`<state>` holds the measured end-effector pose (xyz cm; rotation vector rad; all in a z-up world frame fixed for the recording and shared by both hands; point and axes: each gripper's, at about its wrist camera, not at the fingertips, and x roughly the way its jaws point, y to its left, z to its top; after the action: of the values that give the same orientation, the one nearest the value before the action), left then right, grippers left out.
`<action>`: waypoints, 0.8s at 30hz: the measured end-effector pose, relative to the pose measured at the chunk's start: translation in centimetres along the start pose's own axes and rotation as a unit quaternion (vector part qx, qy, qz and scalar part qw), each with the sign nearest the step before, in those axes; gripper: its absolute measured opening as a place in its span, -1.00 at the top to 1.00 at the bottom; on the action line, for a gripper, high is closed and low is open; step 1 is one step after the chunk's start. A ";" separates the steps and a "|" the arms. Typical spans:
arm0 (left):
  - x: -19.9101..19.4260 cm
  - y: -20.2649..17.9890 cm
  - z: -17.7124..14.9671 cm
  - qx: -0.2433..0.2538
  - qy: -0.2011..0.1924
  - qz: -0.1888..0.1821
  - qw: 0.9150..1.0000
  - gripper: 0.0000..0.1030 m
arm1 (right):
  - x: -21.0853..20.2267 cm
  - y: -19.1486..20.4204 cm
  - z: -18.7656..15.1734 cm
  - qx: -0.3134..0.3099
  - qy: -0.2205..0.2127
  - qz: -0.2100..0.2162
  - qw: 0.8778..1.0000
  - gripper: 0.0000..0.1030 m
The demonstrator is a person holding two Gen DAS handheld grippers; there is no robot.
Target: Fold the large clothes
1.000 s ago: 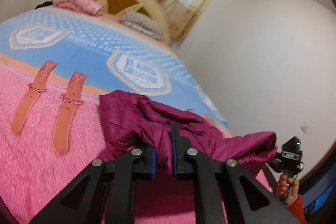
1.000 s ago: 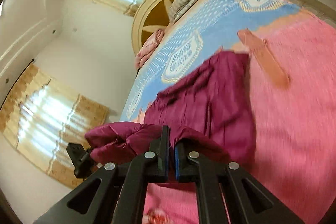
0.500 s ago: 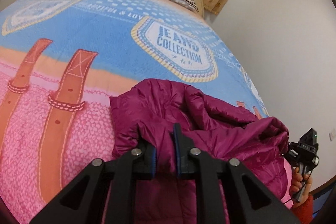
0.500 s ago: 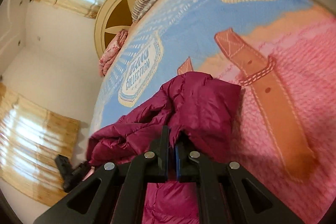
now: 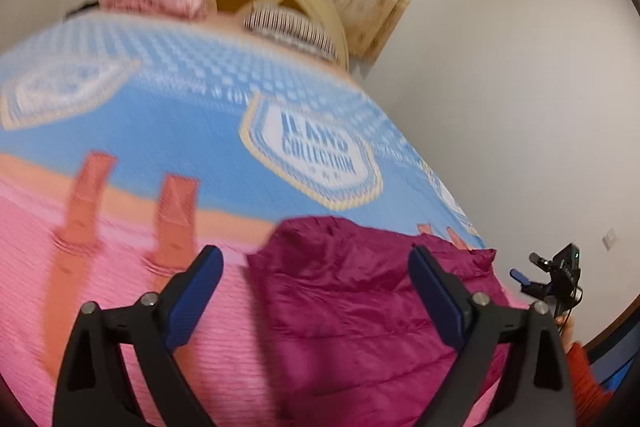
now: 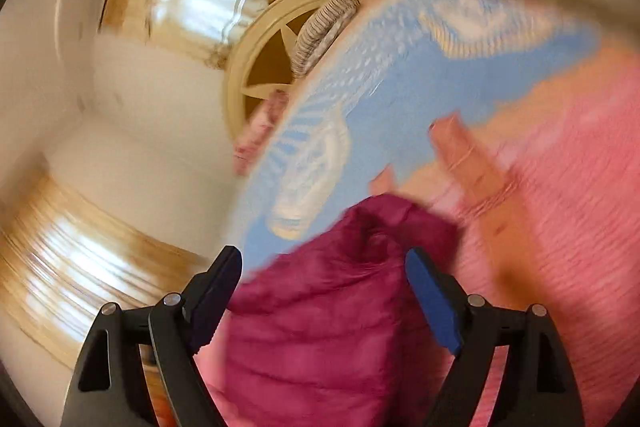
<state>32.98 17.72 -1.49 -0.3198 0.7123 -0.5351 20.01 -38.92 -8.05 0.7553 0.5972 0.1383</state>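
Opening left tool [image 5: 316, 259] and right tool [image 6: 324, 263] over jacket [image 5: 360, 291].

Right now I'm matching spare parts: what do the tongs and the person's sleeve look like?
Both the left tongs and the right tongs have black angular arms with cut-out windows, silver pivot screws and blue pads. The sleeve is orange-red.

Much is blurred or cut off

My right wrist view is all smeared; the badge text on the bedspread [image 6: 460, 67] I cannot read. The jacket [image 5: 360, 307] runs under the bottom edge behind my fingers [image 5: 436, 291], and my right gripper [image 5: 556, 275] is small at the border.
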 end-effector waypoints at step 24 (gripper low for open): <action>7.9 -1.9 -3.6 0.092 0.054 0.016 0.994 0.76 | 7.2 6.4 -2.4 -0.253 0.046 -0.173 0.951 0.79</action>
<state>34.83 11.40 -7.40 -0.1070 0.7661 -0.5858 25.25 -30.42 -8.39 0.1403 0.7352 -0.0011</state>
